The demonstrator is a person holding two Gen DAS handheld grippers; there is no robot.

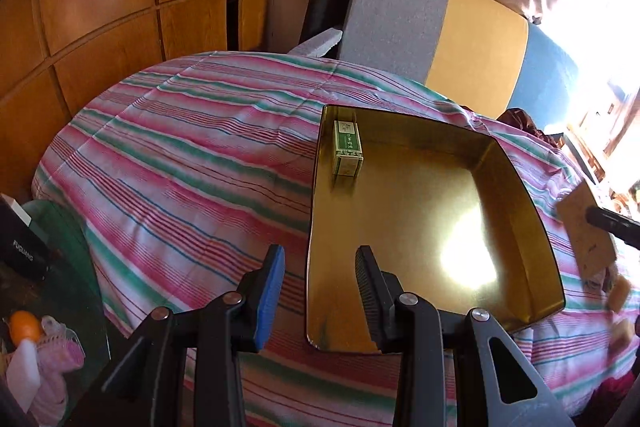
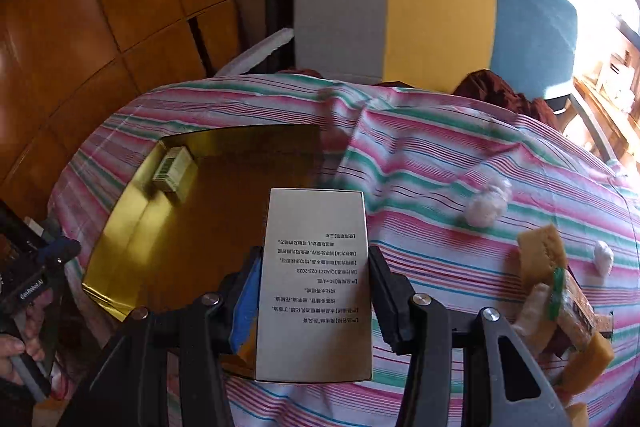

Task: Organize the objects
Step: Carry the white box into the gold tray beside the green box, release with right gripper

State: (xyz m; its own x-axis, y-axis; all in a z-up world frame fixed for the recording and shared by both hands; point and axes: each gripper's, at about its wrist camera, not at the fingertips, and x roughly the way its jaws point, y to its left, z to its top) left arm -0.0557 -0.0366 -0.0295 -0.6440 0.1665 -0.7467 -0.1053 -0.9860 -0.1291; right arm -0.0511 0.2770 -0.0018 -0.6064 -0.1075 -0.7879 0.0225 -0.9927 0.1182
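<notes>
A gold metal tray lies on the striped tablecloth; it also shows in the right wrist view. A small green and cream box lies in its far left corner, also seen in the right wrist view. My left gripper is open and empty over the tray's near left edge. My right gripper is shut on a silver box with printed text, held above the tray's right edge. This box and a right finger tip show at the right in the left wrist view.
Yellow sponge-like blocks and a wrapped packet lie on the cloth at right, with two white wads beyond. A grey, yellow and blue cushion stands behind the table. A glass side table with clutter sits at left.
</notes>
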